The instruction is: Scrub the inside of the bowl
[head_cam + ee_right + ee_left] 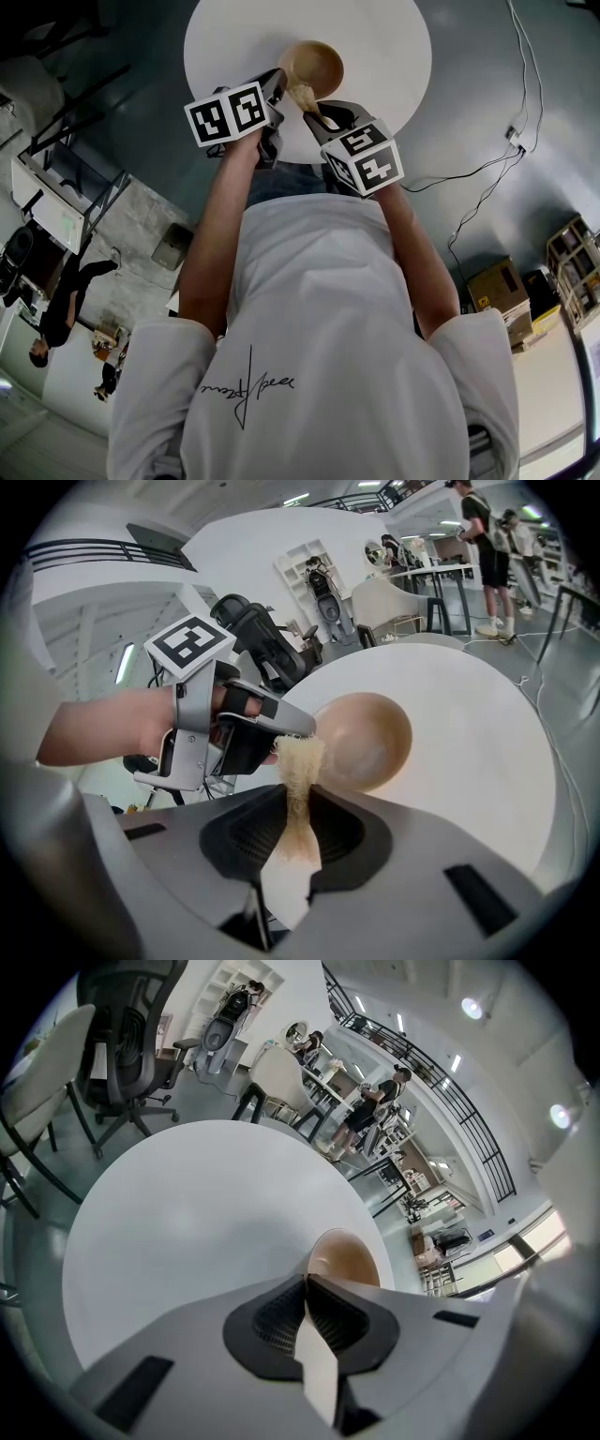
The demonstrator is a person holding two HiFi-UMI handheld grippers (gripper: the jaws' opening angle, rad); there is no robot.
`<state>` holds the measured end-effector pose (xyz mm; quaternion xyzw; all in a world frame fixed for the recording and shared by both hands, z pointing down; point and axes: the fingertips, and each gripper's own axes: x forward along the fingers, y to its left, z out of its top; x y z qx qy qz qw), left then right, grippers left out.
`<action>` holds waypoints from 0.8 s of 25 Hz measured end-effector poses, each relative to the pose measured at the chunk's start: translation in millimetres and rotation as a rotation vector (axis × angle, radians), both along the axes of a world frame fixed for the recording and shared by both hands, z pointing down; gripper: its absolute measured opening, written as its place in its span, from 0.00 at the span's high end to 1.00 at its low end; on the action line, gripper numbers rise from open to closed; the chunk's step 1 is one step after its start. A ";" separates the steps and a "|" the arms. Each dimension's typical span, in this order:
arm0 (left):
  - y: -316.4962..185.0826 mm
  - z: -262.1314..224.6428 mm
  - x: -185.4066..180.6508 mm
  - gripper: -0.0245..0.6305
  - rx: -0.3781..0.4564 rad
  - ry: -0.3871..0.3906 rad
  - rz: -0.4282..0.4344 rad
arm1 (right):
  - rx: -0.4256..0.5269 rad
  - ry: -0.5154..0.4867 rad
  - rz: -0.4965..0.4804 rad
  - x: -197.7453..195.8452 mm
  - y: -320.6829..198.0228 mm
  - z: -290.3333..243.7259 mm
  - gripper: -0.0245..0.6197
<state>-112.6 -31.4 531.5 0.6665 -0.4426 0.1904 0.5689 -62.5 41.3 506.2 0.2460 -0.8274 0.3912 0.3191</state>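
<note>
We see both of the person's bare forearms stretched forward from a white T-shirt. Each hand holds a gripper tilted down toward a round white table [384, 56]. The left gripper [278, 82] has its jaws pressed almost together, with the tips on the left rim of a wooden bowl [314, 66]. It seems to pinch that rim (the rim runs in just where the pads meet, so the hold is hard to confirm). In the right gripper view, the person's left hand [112, 733] is wrapped round that gripper's handle, under its marker cube.

The right gripper [298, 803] is clamped on a tan, fibrous scrubber [298, 766]. The scrubber's frayed end sticks out past the jaws and sits at the bowl's near rim, close beside the left gripper's tips. The bowl stands upright on the table with its hollow open to us, and we see nothing inside it.

The two grippers crowd the bowl's near side, meeting at an angle. Bare tabletop spreads on the bowl's far side and to both sides of it. Past the table's edge are office chairs [131, 1035], and people stand in the background. On the grey floor to the right lie cables [487, 169] and a cardboard box [497, 281], all well apart from the table
</note>
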 end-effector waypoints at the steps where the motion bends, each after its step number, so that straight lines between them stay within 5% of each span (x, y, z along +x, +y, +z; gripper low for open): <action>1: -0.2 -0.5 0.5 0.94 0.001 -0.001 0.002 | -0.001 0.002 0.003 2.3 -0.1 -0.6 0.83; 20: 0.0 -2.4 2.0 0.94 0.000 -0.005 0.017 | -0.018 0.027 -0.017 30.3 -6.6 0.1 0.83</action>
